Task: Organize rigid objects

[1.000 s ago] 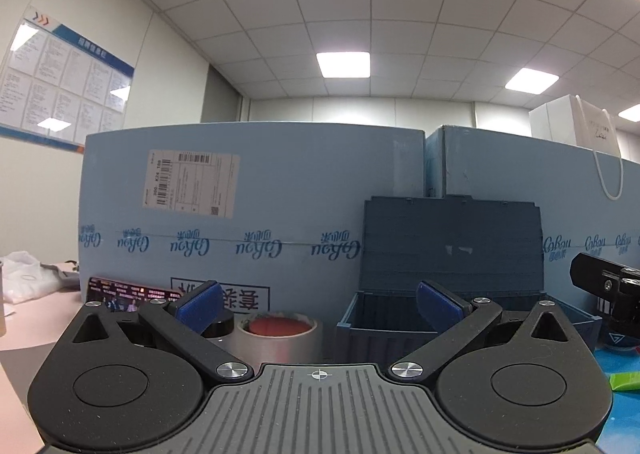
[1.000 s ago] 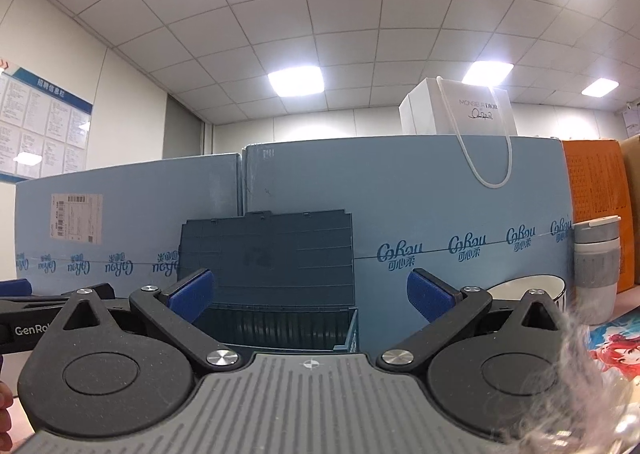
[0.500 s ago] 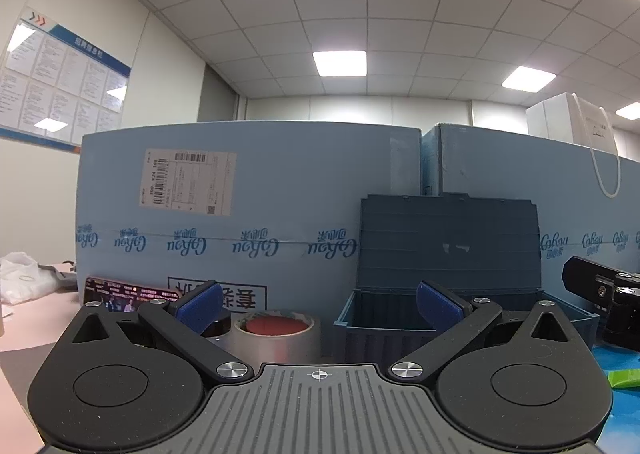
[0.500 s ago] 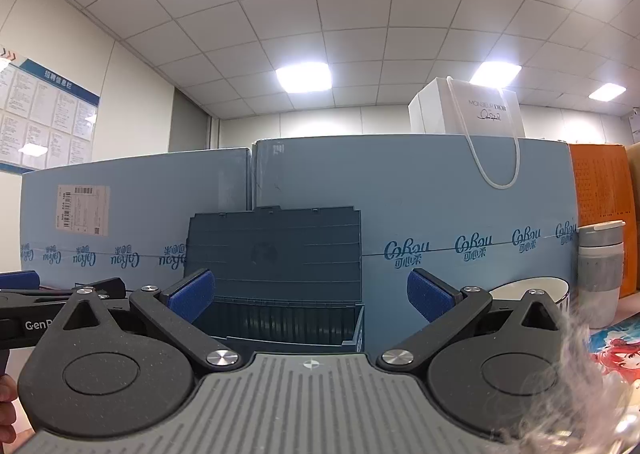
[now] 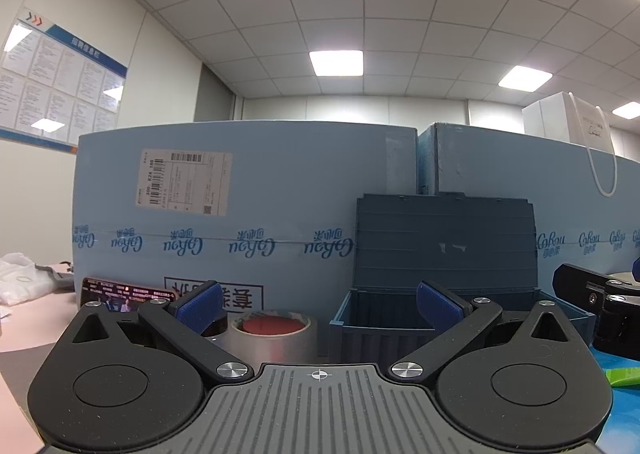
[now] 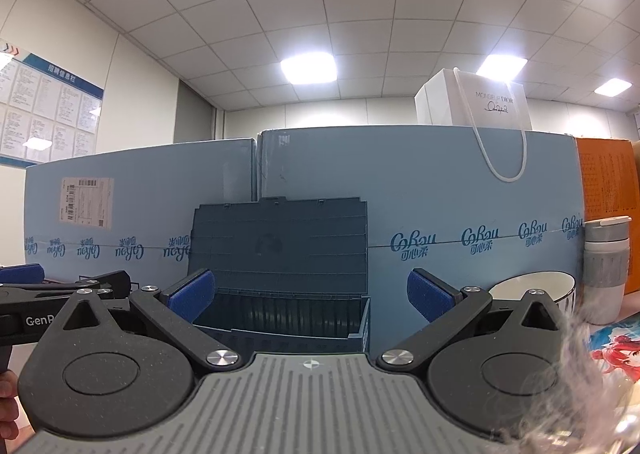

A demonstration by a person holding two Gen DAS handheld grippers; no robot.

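— Inspector: What are the grippers doing?

— Onlooker: The left gripper [image 5: 318, 304] is hovering with its blue-padded fingers [image 5: 200, 306] spread wide, gripping nothing. The right gripper [image 6: 310, 294] is likewise holding its fingers [image 6: 430, 298] released and empty.

— Inspector: And the items?

— Onlooker: The dark blue ribbed plastic storage box [image 5: 400, 328] is sitting open on the table, its lid [image 6: 280, 244] leaning upright against the pale blue cardboard cartons [image 5: 248, 194]. A silver roll of tape with a red centre [image 5: 272, 332] is lying just left of the box. A white ceramic bowl with a dark rim [image 6: 532, 286] and a grey-and-white tumbler [image 6: 606, 274] are standing to its right.
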